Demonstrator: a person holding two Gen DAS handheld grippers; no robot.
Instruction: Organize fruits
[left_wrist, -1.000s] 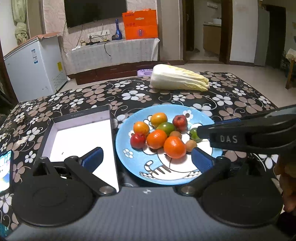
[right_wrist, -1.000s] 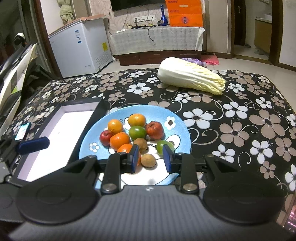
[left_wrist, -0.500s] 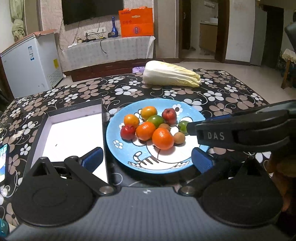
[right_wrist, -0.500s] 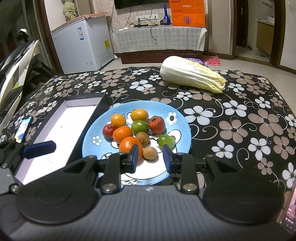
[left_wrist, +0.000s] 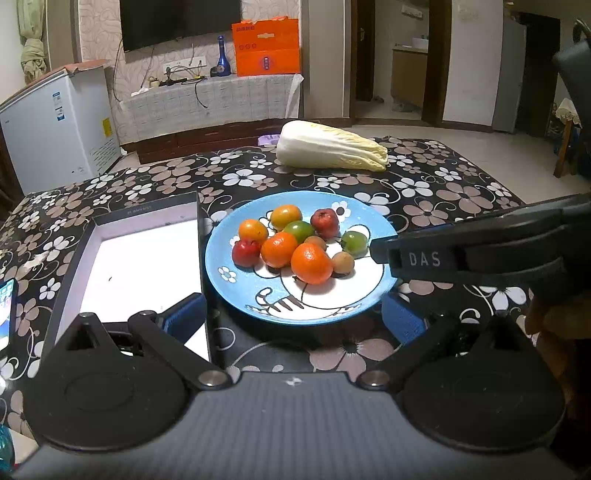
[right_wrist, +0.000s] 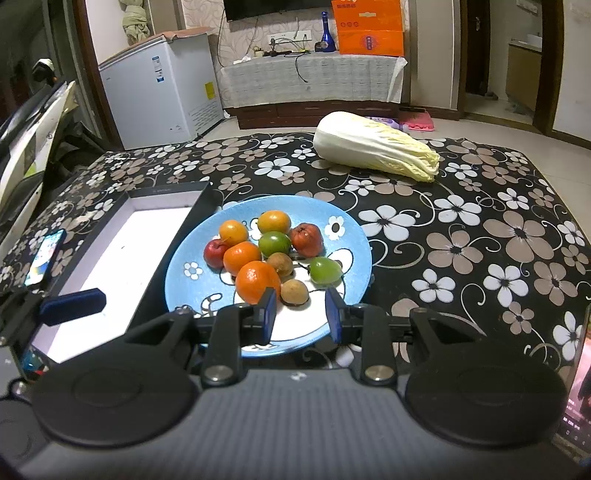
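Nine small fruits (right_wrist: 258, 258) are lying clustered on a blue plate (right_wrist: 354, 236) on the flowered table (right_wrist: 480, 240), just beside an empty white-lined box (left_wrist: 140, 258). A cabbage (right_wrist: 376, 146) is lying farther back. The right tool (right_wrist: 298, 314) is hovering over the plate's near edge, jaws partly spread around nothing, a brown fruit (right_wrist: 294, 291) just ahead. The left tool (left_wrist: 291, 319) is standing wide apart, empty, straddling box and plate.

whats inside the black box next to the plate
The black box shows only a bare white floor with a few tiny dark specks. Its near end is covered by the left gripper, so that part can't be checked.
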